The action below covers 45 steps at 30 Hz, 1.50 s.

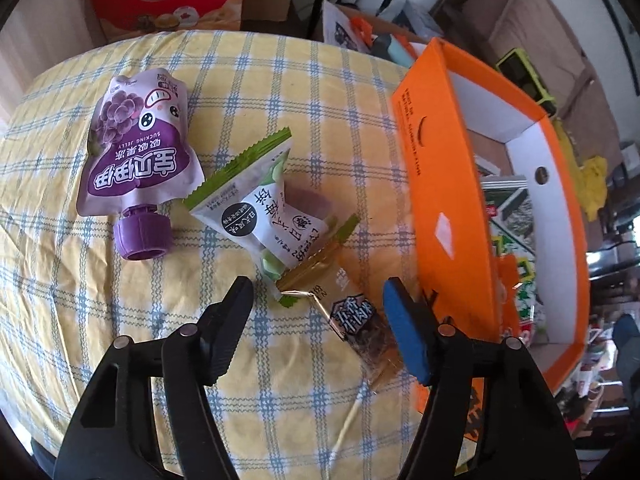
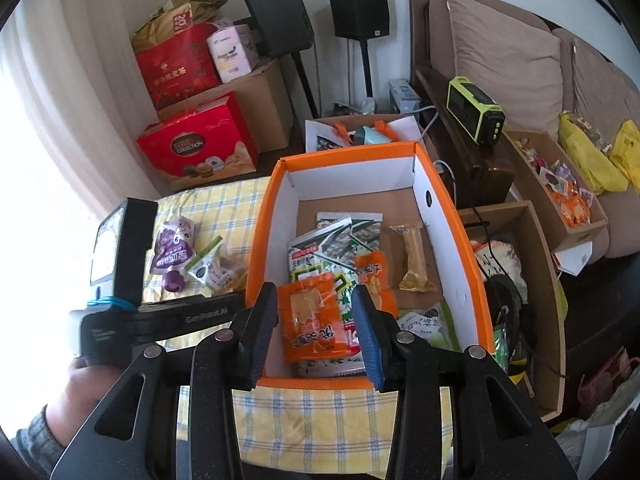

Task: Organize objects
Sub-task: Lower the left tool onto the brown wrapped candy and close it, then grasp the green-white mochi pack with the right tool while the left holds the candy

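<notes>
Desk (image 1: 60, 280), yellow checked cloth. Orange box (image 2: 452, 216) holding snack packets. Purple jelly pouch (image 1: 136, 148), white-green packet (image 1: 256, 204), gold packet (image 1: 352, 320) lying beside box. Left gripper (image 1: 320, 328): jaws apart, straddling gold packet. Right gripper (image 2: 316, 332): jaws apart, empty, above box.

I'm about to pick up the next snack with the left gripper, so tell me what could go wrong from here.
1. The gold packet lies partly under the green-and-white packet, so a grab by the left gripper may drag both.
2. The gold packet sits close to the orange box wall, and the blue-padded finger could bump it.
3. The right gripper hangs over the box, near the left hand's likely drop path.
</notes>
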{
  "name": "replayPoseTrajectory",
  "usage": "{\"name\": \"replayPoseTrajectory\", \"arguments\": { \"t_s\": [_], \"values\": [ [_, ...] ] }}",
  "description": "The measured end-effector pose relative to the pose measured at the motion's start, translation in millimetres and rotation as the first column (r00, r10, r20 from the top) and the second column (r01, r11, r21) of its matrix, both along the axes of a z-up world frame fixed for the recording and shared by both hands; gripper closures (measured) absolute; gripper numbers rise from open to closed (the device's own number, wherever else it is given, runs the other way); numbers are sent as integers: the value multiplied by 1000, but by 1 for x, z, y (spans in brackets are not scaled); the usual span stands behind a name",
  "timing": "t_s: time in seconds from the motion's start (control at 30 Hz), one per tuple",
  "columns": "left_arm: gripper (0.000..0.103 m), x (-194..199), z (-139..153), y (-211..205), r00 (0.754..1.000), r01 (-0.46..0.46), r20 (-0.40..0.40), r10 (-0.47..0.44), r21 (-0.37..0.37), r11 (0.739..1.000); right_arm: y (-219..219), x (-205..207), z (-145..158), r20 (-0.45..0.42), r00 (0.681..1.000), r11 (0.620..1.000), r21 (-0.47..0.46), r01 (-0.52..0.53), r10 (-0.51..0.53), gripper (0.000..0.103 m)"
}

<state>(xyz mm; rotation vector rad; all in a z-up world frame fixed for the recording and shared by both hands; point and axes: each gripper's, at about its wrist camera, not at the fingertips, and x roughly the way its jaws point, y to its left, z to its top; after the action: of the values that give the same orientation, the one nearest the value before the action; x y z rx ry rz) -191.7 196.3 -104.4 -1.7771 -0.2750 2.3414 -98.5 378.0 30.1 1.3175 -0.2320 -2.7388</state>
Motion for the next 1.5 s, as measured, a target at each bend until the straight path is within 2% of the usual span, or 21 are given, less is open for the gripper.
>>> {"name": "replayPoseTrajectory", "arguments": {
  "t_s": [0.07,0.17,0.4,0.83,1.2,1.5],
  "values": [
    [40,1,0,-1,1000,-5,-8,5,4,1000,0,0,-1,4,1000,1000,3,-2,2,64],
    [59,2,1,2,999,20,-28,-21,-23,1000,-1,-1,-5,14,1000,1000,3,-5,5,64],
    [69,5,4,-7,997,59,-43,-61,-35,998,-9,-2,-9,24,999,1000,10,-22,22,64],
    [71,25,35,-62,991,95,-95,-97,-25,995,-48,-17,-7,23,994,995,-5,-104,104,61],
    [71,25,55,-118,992,35,-123,-38,-24,999,-92,-38,-20,35,982,983,8,-186,186,61],
    [71,23,61,-152,991,-4,-131,0,-32,999,-128,-65,-44,77,971,969,81,-232,226,61]
  ]
}}
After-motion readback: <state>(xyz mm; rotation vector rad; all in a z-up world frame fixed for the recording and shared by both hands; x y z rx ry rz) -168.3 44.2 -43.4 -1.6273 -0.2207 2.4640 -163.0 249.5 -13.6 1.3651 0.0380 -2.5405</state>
